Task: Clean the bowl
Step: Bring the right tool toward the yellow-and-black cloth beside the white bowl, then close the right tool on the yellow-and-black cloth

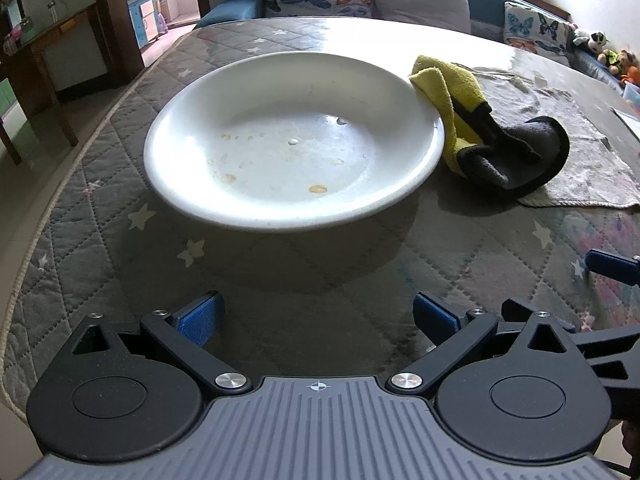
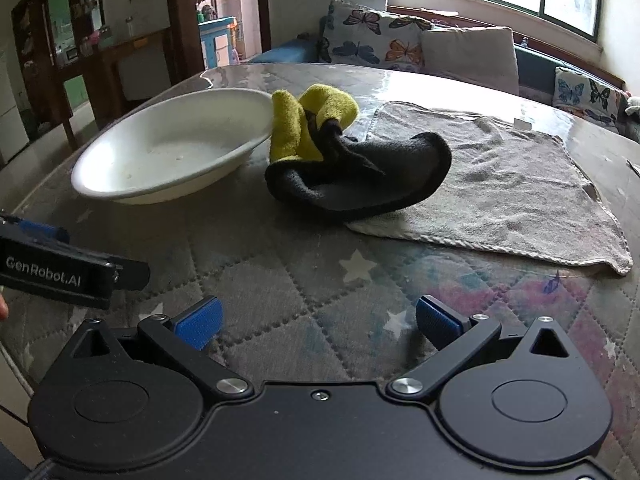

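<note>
We are holding our left gripper (image 1: 318,316) low over the table (image 1: 100,208) with its blue pads spread wide and nothing between them, pointing straight at the bowl (image 1: 294,140). Our right gripper (image 2: 318,318) is hovering just beside it, equally spread and empty, aimed at the yellow-and-black cloth (image 2: 344,160).

The bowl is sitting upright on the quilted table cover, a short way ahead of the left gripper, with orange-brown spots drying on its floor. The cloth is lying bunched at the bowl's right, its yellow end touching the rim and its dark end resting on the grey towel (image 2: 500,184).

We are judging the risks from here. The bowl is shallow and wide-rimmed, so a pinch on one edge could tip it or let it slip. The glossy cover looks slick, so wiping without a firm hold could push the bowl toward the near edge. Grabbing the crumpled cloth could also catch the towel beneath it and drag both.

Both grippers are being held nearly level, side by side, tilted slightly down.
</note>
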A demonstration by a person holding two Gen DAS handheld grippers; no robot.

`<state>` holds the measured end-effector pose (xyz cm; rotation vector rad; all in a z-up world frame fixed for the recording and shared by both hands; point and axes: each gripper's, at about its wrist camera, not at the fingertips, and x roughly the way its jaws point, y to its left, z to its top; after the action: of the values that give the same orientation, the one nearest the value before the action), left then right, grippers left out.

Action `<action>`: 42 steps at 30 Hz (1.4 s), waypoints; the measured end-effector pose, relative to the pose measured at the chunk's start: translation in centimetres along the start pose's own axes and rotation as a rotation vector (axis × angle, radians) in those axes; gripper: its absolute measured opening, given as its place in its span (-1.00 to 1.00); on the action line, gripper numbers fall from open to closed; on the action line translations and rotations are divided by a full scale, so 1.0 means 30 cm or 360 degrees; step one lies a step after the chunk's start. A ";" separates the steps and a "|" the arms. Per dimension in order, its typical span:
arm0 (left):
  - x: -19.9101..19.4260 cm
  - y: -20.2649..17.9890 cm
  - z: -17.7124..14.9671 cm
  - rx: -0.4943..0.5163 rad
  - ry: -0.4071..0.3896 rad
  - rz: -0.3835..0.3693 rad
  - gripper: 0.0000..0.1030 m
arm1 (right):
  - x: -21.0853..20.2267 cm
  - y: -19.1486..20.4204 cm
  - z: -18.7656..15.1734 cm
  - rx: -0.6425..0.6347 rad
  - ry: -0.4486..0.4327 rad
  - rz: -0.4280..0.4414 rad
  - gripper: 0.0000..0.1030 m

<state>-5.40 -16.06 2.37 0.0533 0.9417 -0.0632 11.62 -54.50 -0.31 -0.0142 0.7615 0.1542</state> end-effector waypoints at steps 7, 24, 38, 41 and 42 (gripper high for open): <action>0.002 -0.002 0.010 0.0000 0.0001 -0.0002 0.98 | -0.002 0.000 0.019 -0.0018 -0.0006 0.0022 1.00; 0.013 0.005 0.027 -0.0015 0.0009 0.0010 0.98 | 0.016 -0.006 0.069 -0.0074 -0.0018 0.0056 1.00; 0.024 0.008 0.043 -0.0010 0.0012 0.0014 0.98 | 0.036 -0.009 0.161 -0.0164 -0.0092 0.0102 1.00; 0.025 0.012 0.047 -0.0014 0.0012 0.0016 0.98 | 0.047 -0.008 0.184 -0.0196 -0.0101 0.0108 1.00; 0.025 0.013 0.048 -0.0015 0.0013 0.0018 0.98 | 0.050 -0.007 0.192 -0.0205 -0.0103 0.0114 1.00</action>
<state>-3.76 -15.80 2.62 0.0499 0.9496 -0.0482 16.67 -54.12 2.81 -0.1038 0.6867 0.2705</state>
